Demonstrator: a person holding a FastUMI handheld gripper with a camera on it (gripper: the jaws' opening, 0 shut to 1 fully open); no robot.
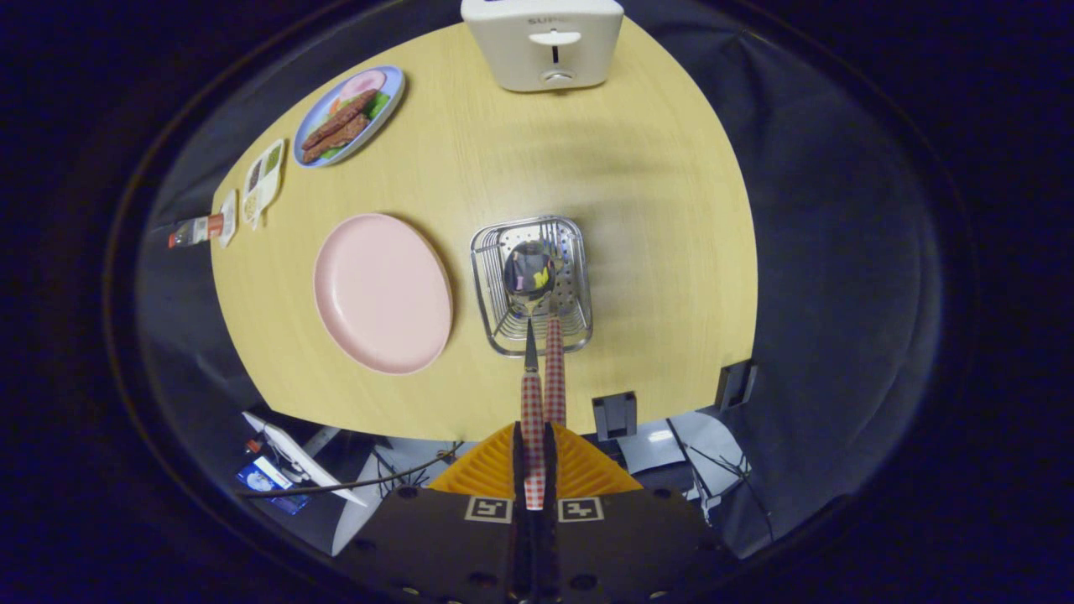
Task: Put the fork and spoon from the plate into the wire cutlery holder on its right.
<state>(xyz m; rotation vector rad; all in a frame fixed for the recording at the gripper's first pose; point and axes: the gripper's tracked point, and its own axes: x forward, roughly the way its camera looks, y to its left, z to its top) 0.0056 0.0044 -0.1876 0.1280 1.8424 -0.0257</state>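
- The gripper [534,457] has its fingers [518,461] drawn close together, clamped on the checked handle of a spoon [531,352].
- The spoon has a polished metal bowl, mirror-bright, and a red-and-white checked handle. Its bowl hangs over the wire cutlery holder [530,283], at 12 o'clock from the fingers; whether it touches the wire cannot be told.
- A second checked handle [555,369] runs just beside the spoon's, at its 3 o'clock, with its far end inside the holder. Its head is hidden behind the spoon bowl, so fork or not cannot be confirmed.
- The holder is a rectangular basket of thin bright wire with rounded corners, standing on the table [654,218].
- The pink plate [382,291] lies at 9 o'clock from the holder, near it but apart. It is round, matt and smooth, with nothing on it.
- The table is pale wood-grain laminate with a curved edge.
- A white toaster [543,42] stands at 12 o'clock, well beyond the holder, boxy with rounded corners.
- A blue-rimmed plate of food [349,115] sits at 10 o'clock, well apart from the pink plate.
- Beside it, toward the table edge, lie a small white tray [263,182] and a packet [200,229].
- Dark cloth encloses the booth; cables and loose items lie below the table's near edge.
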